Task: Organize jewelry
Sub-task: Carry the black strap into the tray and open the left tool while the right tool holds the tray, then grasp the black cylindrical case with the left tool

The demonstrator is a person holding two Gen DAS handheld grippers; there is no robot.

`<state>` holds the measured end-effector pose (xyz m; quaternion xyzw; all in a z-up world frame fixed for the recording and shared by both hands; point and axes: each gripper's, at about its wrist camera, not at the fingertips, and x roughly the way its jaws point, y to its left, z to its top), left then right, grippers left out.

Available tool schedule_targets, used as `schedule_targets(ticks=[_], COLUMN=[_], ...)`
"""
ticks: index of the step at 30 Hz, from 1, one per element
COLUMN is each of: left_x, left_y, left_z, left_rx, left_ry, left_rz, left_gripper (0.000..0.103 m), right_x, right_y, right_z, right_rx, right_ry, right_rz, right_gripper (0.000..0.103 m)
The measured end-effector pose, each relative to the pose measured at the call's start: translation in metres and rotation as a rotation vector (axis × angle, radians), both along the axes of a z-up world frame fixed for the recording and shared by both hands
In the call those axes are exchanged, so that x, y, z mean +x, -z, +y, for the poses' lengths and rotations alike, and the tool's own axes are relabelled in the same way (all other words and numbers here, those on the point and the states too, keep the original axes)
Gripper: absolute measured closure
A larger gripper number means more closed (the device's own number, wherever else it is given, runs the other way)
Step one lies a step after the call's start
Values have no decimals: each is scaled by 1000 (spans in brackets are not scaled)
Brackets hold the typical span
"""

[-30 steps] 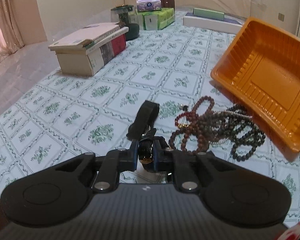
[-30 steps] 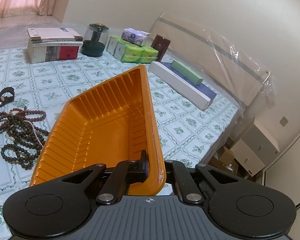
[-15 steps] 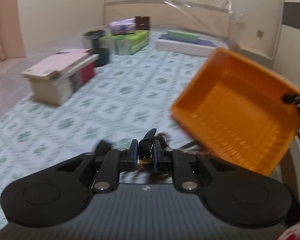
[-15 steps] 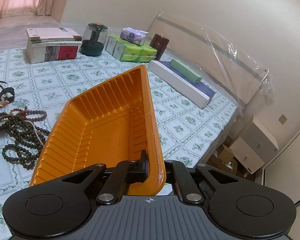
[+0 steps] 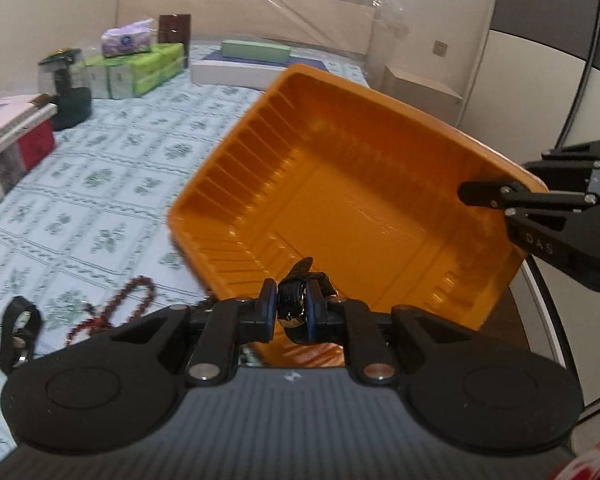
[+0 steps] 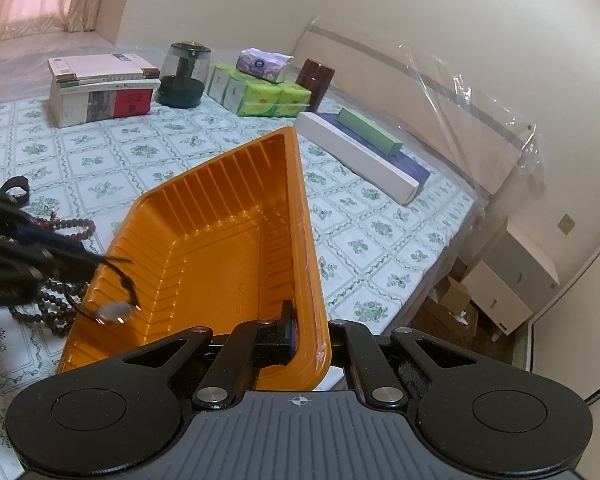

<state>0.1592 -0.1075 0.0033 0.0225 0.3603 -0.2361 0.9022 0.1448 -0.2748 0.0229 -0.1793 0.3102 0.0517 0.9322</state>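
- A black-strapped wristwatch (image 5: 296, 304) sits pinched between the blue-padded fingers of the left gripper (image 5: 293, 312), its strap end poking up above them; in the right wrist view its round face (image 6: 114, 312) hangs blurred over the tray's near-left edge.
- The ribbed orange plastic tray (image 5: 352, 200) is tilted with its open side facing the left gripper, one corner lifted off the bed.
- The right gripper (image 6: 300, 336) is pressed together on the tray's rim, one finger inside the wall and one outside; the letters "DAS" can be read on its black body in the left wrist view (image 5: 496, 196).
- Reddish-brown and dark bead strings (image 6: 60, 288) lie heaped on the bed just left of the tray, partly hidden by the left gripper.
- A second black strap piece (image 5: 18, 332) lies apart from the beads, further left.
- The bed carries a white sheet with green floral squares (image 6: 148, 152).
- Further back stand stacked books (image 6: 100, 88), a dark green jar with a clear dome (image 6: 184, 76), green tissue packs (image 6: 256, 94) topped by a purple tissue pack (image 6: 262, 64), whose writing is too small to read, and a long white box (image 6: 360, 156) bearing a green box (image 6: 370, 132).
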Motion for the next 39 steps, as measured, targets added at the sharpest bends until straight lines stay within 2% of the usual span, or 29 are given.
schedule_targets(ticks=[4,5,7,11,16,21,22,24,25,27,29,34,39], left_x=[2,1,-3,-14,-32,-54,-57,-62,-64,-67,-67,-61,-45], left_y=[9,9,8,2,3,16,20,28,32,37,40,45,58], left_z=[-6,-7,-7,9,55,109,120,135,142,152,153,136,116], left_rx=[-41,-52,-65,-75,-39,45,59,81,90,91,80,71,131], left_ry=[10,11,17,-17,-136,-292,-328,-386,-419,-464,-482,-486,-514], left_rz=[23,23,17,0,-16,-19,-6,12,14,15,19,-4,-8], left_gripper=[87,80,74,74,71,63,60,48,37,28,20,14,14], right_x=[1,1,0,1,0,-1,-1,-1,-2,-3,-3,-3,-3], right_y=[1,2,2,3,5,5,5,6,6,6,6,6,6], right_z=[0,1,1,-2,-2,-2,-2,-2,-2,-2,-2,-2,-3], right_rx=[8,7,8,14,22,26,26,27,28,26,26,27,28], right_ry=[4,5,6,11,16,19,20,22,24,24,25,25,25], right_rz=[6,7,8,9,9,8,8,8,8,8,7,8,9], right_gripper=[98,98,98,98,98,98,98,98,98,98,98,98,98])
